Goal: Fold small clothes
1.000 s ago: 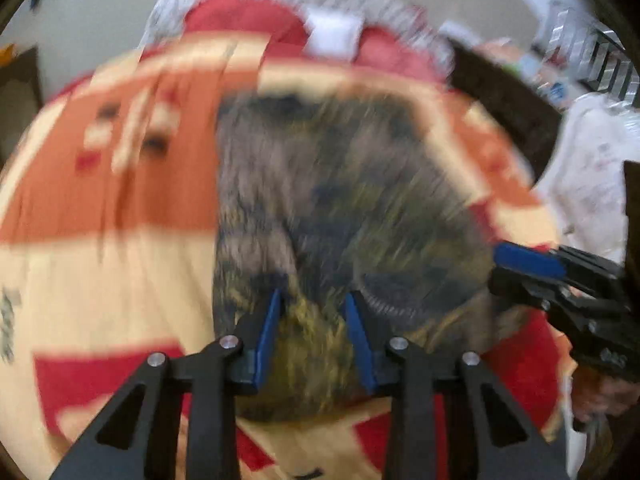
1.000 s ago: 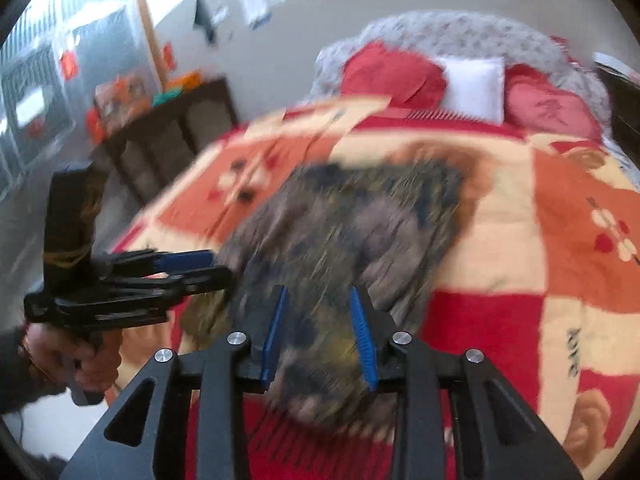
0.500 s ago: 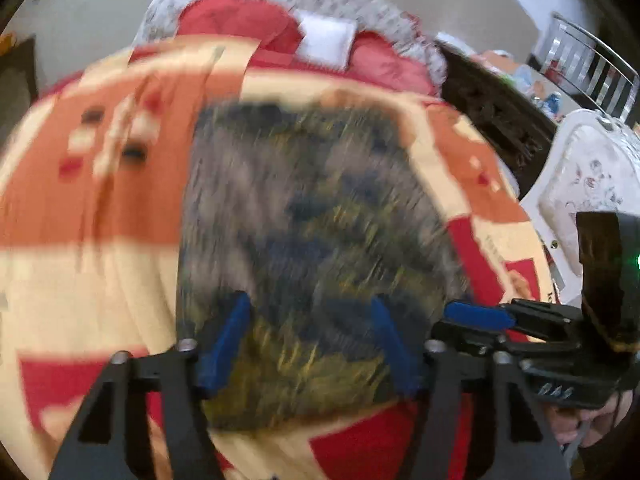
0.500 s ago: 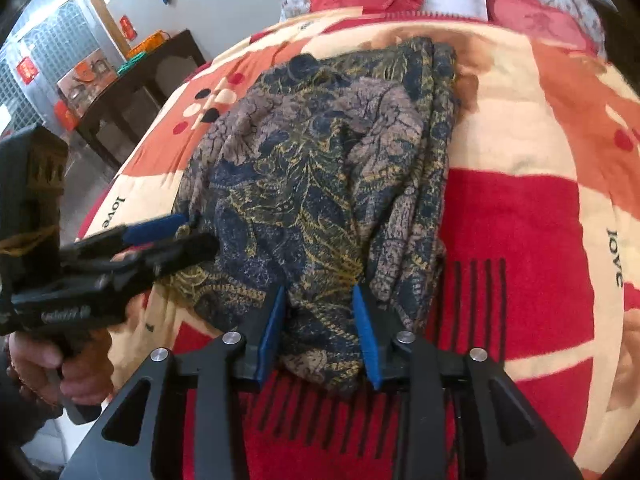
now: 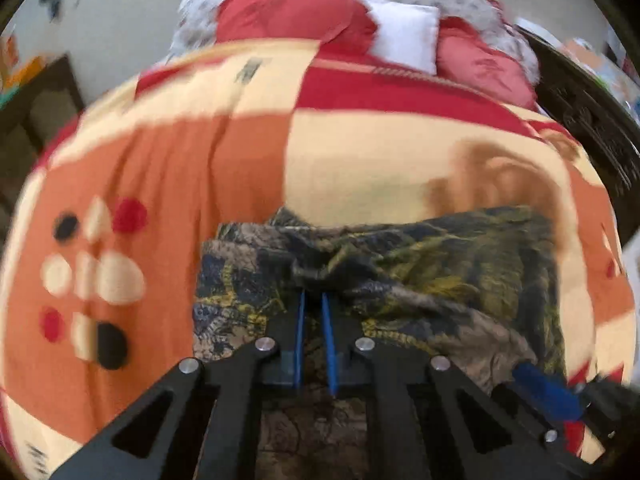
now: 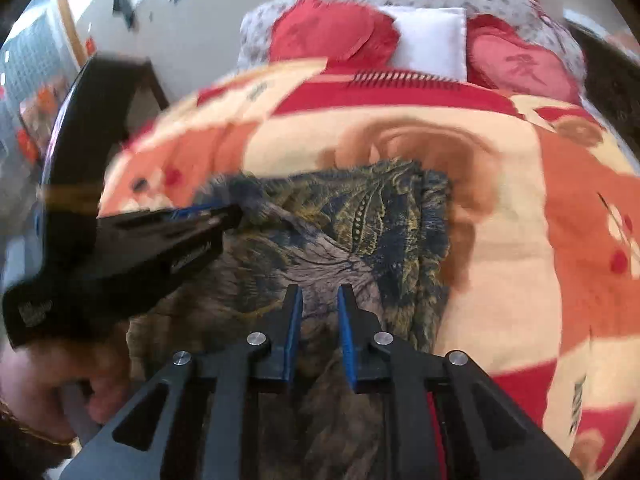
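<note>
On the left wrist view, motion blur smears the blanket (image 5: 192,184) and the pillows (image 5: 404,32) at the head of the bed, so you cannot read their print clearly. Your left gripper (image 5: 314,308) has its blue pads nearly together and closing, with a bunched ridge of the dark patterned garment (image 5: 440,280) pinched at the tips; the fabric spreads to the right of the jaws and runs under them toward the bottom edge, where the black frame hides it. At the lower right corner you see only a blue pad and a bit of the black frame of the right gripper (image 5: 552,396), cut off by the frame edge, touching the garment's near right corner. From the right wrist view, your right gripper (image 6: 318,312) shows a narrow gap between its pads, closing, with the garment (image 6: 360,216) lying between and under the fingers; whether the pads press the cloth you cannot tell, since the tips cover it. Your left gripper (image 6: 224,214) enters from the left, blurred, its tips clamped on the garment's far left edge. Below it your hand (image 6: 44,392) is partly cut off at the corner.
</note>
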Available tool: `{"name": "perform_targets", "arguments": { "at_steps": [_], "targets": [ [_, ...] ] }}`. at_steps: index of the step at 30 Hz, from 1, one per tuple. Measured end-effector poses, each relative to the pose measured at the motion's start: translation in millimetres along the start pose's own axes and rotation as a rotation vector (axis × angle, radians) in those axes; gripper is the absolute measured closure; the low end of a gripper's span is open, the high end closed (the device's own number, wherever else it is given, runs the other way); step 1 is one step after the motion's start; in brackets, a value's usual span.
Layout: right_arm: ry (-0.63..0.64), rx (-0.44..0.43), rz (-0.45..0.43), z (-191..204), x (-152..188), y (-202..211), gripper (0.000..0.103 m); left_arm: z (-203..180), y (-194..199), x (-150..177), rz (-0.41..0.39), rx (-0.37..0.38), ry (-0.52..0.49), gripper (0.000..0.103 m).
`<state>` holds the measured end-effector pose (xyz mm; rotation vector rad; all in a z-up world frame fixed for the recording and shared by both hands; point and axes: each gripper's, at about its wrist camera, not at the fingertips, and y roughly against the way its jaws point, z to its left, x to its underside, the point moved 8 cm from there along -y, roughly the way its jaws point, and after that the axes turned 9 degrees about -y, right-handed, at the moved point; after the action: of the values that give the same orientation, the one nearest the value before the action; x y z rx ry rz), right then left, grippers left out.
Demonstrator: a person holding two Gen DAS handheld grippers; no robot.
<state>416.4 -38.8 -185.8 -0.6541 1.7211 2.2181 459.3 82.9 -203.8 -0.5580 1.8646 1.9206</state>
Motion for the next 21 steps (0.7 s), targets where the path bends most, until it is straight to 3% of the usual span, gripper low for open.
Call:
{"name": "perform_targets", "arguments": {
  "at_steps": [1,3,8,11,12,13,16,18,21],
  "targets": [
    [-0.017,-0.010,0.023,-7,5,-10,0.089,1,-2,2,-0.032,-0.007,0.000,0.093],
    [-0.015,-0.045,-0.027,-18,9,-15,0.094,-1,-2,5,-0.086,-0.028,-0.020,0.093],
    [0.033,-0.028,-0.094,-17,18,-12,0.096,8,-8,2,-0.076,0.038,0.023,0.093],
    [0.009,-0.022,-0.072,-14,22,5,0.095,1,4,-2,-0.016,0.041,-0.040,0.089],
    [-0.008,-0.019,-0.073,-13,17,12,0.095,3,13,0,-0.002,0.039,-0.053,0.071],
    [-0.012,-0.021,-0.085,-12,19,28,0.095,4,28,4,-0.003,0.039,-0.060,0.046],
    [-0.003,0.000,-0.115,-9,28,70,0.091,3,84,25,-0.087,0.024,-0.089,0.010],
    [0.001,-0.018,-0.124,-3,45,98,0.088,-1,119,51,-0.105,0.020,-0.114,0.000],
    [0.024,-0.002,-0.127,6,75,129,0.079,-7,149,85,-0.100,0.031,-0.115,0.000]
  ]
}}
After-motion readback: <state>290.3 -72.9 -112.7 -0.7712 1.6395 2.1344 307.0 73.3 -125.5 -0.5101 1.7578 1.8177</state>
